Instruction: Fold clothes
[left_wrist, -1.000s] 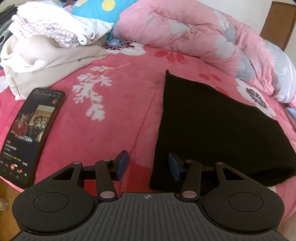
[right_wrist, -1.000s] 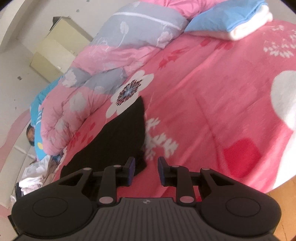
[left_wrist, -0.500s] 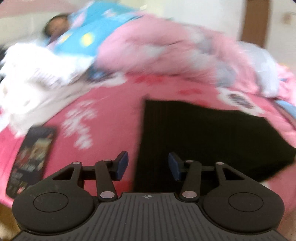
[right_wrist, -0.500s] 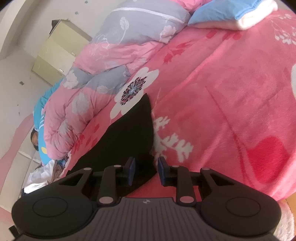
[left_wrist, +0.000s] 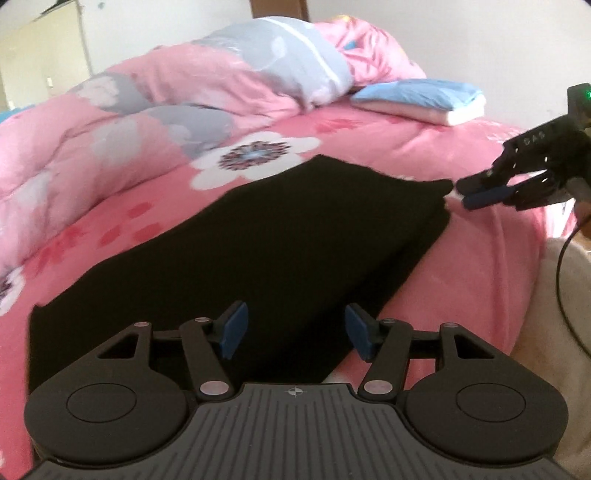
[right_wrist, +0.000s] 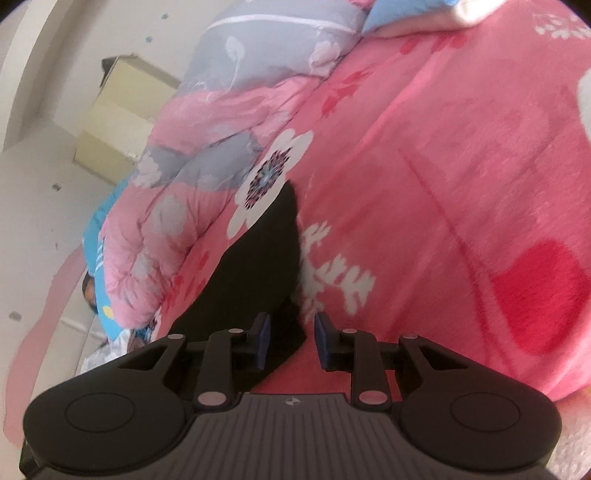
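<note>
A black garment (left_wrist: 280, 236) lies flat and folded on the pink flowered bed cover (left_wrist: 480, 266), running from lower left to upper right. My left gripper (left_wrist: 295, 332) is open just above the garment's near edge, its blue pads wide apart with nothing between them. My right gripper (left_wrist: 467, 194) shows at the right of the left wrist view, its tips at the garment's far right corner. In the right wrist view, my right gripper (right_wrist: 290, 338) stands open with a narrow gap, and the black garment (right_wrist: 255, 266) corner lies under its left finger.
A bunched pink and grey quilt (left_wrist: 177, 96) lies along the far side of the bed. A folded blue and white blanket (left_wrist: 421, 98) sits at the back right. A person's head (right_wrist: 88, 291) shows at the bed's far left. A cream cabinet (right_wrist: 122, 122) stands by the wall.
The left wrist view has swung right: the phone and the clothes pile have left it, and the right gripper has come in. My right gripper has moved closer to the garment's corner.
</note>
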